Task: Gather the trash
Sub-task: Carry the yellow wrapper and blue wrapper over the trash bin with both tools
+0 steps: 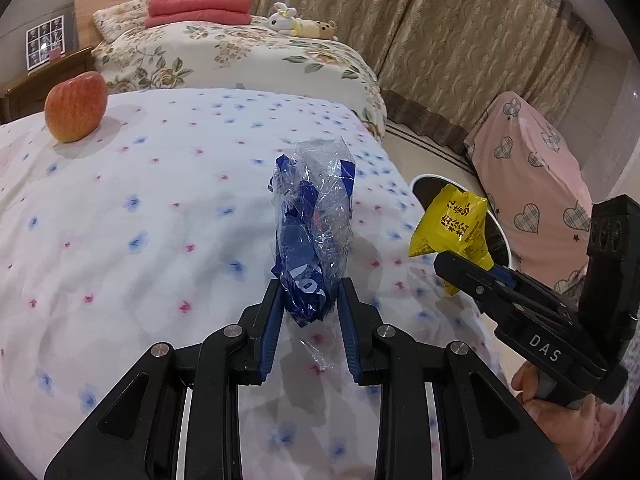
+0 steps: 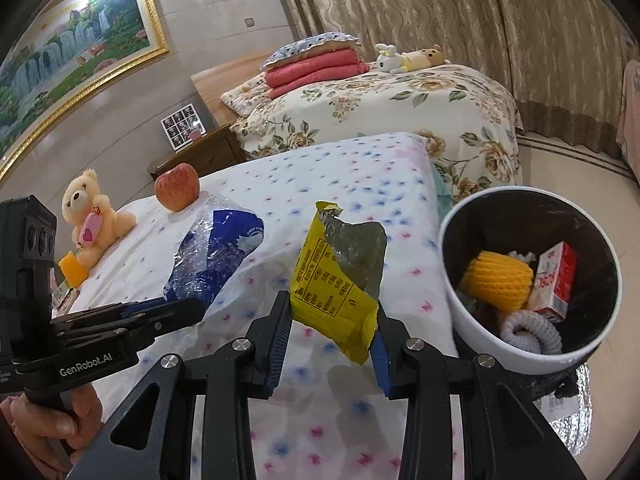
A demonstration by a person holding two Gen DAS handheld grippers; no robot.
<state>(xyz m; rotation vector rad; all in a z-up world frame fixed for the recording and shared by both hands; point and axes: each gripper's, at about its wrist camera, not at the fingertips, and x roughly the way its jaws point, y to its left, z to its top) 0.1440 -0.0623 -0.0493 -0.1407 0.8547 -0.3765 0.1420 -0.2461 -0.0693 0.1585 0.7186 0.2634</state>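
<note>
My left gripper (image 1: 310, 292) is shut on a crumpled blue and clear plastic wrapper (image 1: 314, 224) and holds it above the flower-print bed (image 1: 140, 208). The wrapper also shows in the right wrist view (image 2: 216, 256). My right gripper (image 2: 334, 308) is shut on a torn yellow snack packet (image 2: 336, 272), held above the bed beside the bin. The packet also shows in the left wrist view (image 1: 452, 224). The white trash bin (image 2: 472, 312) stands to the right of the bed and holds a yellow foam net, a red and white carton and a white foam net.
An apple (image 1: 76, 106) sits on the bed at the far left. A teddy bear (image 2: 94, 216) and an orange block (image 2: 73, 268) lie at the bed's left side. A second bed (image 1: 248, 56) with folded blankets and plush toys stands behind. A pink covered object (image 1: 532, 184) stands right.
</note>
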